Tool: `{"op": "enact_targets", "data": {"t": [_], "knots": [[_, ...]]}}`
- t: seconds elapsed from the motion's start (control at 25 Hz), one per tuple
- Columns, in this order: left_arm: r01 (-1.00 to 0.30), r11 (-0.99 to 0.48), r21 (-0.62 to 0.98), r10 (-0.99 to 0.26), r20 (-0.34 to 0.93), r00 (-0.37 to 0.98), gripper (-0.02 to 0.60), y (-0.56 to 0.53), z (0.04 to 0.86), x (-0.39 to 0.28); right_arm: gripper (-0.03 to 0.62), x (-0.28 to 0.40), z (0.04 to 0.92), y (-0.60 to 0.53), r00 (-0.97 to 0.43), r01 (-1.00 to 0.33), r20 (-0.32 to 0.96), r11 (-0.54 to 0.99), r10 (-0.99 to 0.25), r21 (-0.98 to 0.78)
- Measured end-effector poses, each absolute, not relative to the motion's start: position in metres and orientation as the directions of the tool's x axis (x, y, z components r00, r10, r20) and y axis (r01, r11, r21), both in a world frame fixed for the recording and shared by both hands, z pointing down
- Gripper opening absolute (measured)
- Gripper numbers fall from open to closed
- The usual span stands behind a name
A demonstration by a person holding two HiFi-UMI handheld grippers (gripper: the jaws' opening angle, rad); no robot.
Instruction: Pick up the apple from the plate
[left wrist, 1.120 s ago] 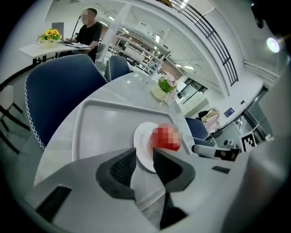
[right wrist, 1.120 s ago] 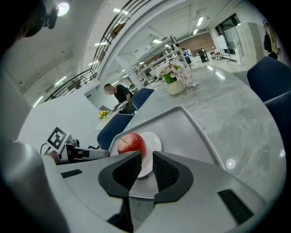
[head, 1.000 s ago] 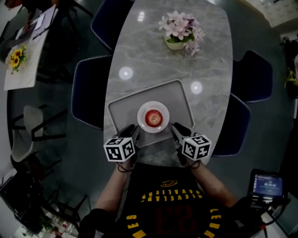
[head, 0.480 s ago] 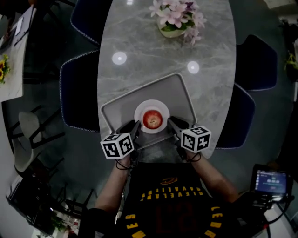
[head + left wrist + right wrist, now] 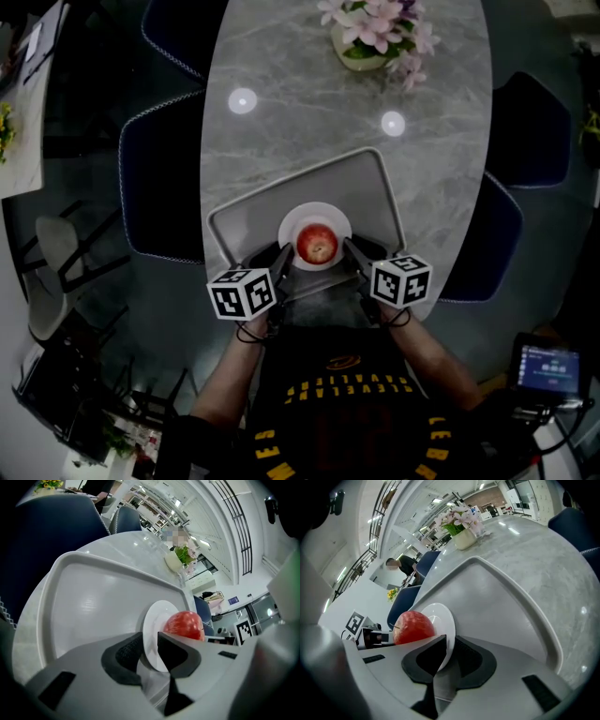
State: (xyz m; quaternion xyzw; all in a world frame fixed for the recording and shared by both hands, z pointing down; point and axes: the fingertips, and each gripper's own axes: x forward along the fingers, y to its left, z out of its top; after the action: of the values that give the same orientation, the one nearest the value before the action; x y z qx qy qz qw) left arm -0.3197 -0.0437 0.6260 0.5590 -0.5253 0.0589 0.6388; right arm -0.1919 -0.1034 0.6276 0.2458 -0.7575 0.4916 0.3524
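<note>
Apple (image 5: 318, 244): red. Plate (image 5: 293, 223): plain white. Tray (image 5: 367, 187): pale grey. Table (image 5: 309, 89): grey marbling. Chair (image 5: 159, 187): dark blue, white stitched edging. Flowers (image 5: 375, 19): pink, green leaves. Pot (image 5: 464, 539): cream. Left gripper (image 5: 150, 644), right gripper (image 5: 450, 649): light grey bodies, black pads, black-and-white square markers.

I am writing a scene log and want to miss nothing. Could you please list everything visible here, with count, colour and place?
oval grey marble table: one, grey, centre.
rectangular grey tray: one, grey, table's near end.
round white plate: one, white, in the tray.
round red apple: one, red, on the plate.
pot of pink flowers: one, pink, table's far end.
padded blue chairs: four, dark blue, around the table.
left gripper: one, grey, jaws apart at plate's near-left rim.
right gripper: one, grey, jaws apart at plate's near-right rim.
</note>
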Motion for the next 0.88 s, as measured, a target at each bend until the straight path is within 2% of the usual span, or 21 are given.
{"op": "enact_targets", "data": {"t": [0.08,0.16,0.52,0.88], "knots": [[-0.657,0.378,0.652,-0.507,0.74,0.442,0.101,-0.042,0.626,-0.322,0.06,-0.194,0.627,-0.103,-0.642,-0.712,0.767,0.384,-0.016,-0.588],[-0.649,0.399,0.647,-0.5,0.747,0.438,0.051,-0.041,0.629,-0.325,0.058,-0.194,0.626,-0.103,-0.66,-0.704,0.751,0.355,-0.007,-0.615],[-0.609,0.442,0.659,-0.472,0.748,0.467,0.041,-0.039,0.627,-0.326,0.038,-0.191,0.628,-0.099,-0.688,-0.709,0.725,0.188,0.028,-0.68],[-0.587,0.425,0.689,-0.48,0.721,0.5,0.038,-0.046,0.623,-0.318,0.037,-0.181,0.625,-0.101,-0.72,-0.687,0.694,0.126,0.019,-0.716]]}}
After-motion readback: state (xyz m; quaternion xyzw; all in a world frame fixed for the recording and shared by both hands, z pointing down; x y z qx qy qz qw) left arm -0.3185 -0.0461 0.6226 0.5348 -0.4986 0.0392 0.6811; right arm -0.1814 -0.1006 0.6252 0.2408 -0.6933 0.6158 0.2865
